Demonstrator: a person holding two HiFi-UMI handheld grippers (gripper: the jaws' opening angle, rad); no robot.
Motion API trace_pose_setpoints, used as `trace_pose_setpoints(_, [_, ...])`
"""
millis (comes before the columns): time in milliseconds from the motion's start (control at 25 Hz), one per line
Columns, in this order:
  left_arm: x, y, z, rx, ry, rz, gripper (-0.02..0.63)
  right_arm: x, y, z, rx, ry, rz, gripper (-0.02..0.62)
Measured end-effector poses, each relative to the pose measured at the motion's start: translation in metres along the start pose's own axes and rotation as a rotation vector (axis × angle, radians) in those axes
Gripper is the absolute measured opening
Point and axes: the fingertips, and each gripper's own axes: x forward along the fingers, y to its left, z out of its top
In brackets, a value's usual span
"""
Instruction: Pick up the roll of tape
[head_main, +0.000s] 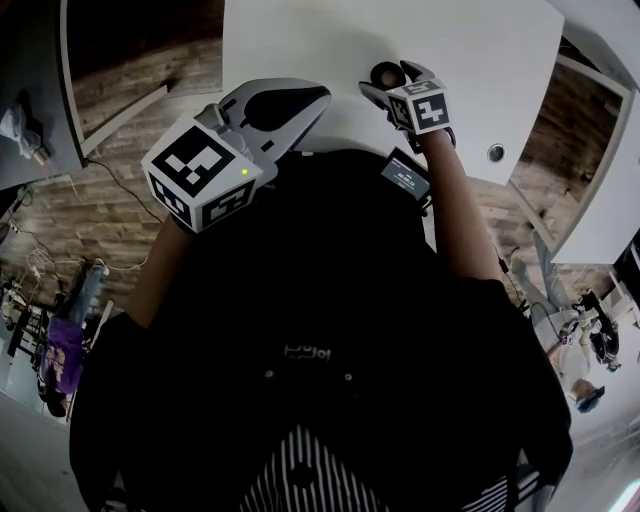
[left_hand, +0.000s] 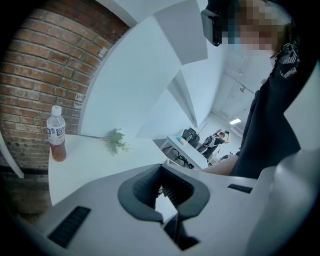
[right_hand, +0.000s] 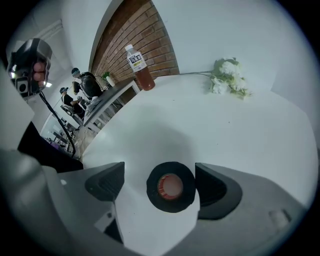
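**Open fingers straddle the tape roll**

Closest to the head camera is the left gripper (head_main: 318, 100), its marker cube (head_main: 200, 172) looming large in front of the person's black top (head_main: 330, 330). Its fingers (left_hand: 135, 192) are clenched tip to tip and carry nothing. Only a hollow oval shows between the dark ribbed pads. This gripper hangs by the near edge of the white tabletop (head_main: 480, 60), well apart from the roll.

Further along the same edge, the right gripper (head_main: 398, 80) points steeply down at the roll of tape (head_main: 385, 75). From its own view the right gripper (right_hand: 160, 172) is spread wide and released, with one finger on either side of the roll. The roll of tape (right_hand: 171, 200) is black with a pale reddish core. It lies flat on the tabletop (right_hand: 240, 135) with its hole facing up. It sits just beside the finger on the right of that picture, with a clear strip of white tabletop between it and the other finger. Neither pad presses on it, so the roll rests on the tabletop ungrasped.

At the far side of the tabletop stands a capped bottle (right_hand: 139, 67) of brownish drink, upright and close to the brick wall (right_hand: 145, 40). A spray of white flowers (right_hand: 227, 75) lies on the surface well to one side of it. The left gripper view shows the same bottle (left_hand: 56, 134) and flowers (left_hand: 117, 141) from another angle.
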Motion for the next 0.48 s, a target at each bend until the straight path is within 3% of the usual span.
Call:
trace_pose_setpoints(320, [0.001, -0.001, -0.003, 0.005, 0.006, 0.006, 0.005, 0.016, -0.013, -0.020, -0.095, 0.090, -0.090, 0.435])
trace_pose_setpoints(440, [0.000, -0.001, -0.006, 0.008, 0.013, 0.008, 0.005, 0.013, -0.022, -0.021, -0.126, 0.108, -0.135, 0.341])
trace_pose_setpoints(480, [-0.001, -0.002, -0.007, 0.010, 0.016, 0.009, 0.005, 0.013, -0.024, -0.021, -0.122, 0.110, -0.139, 0.338])
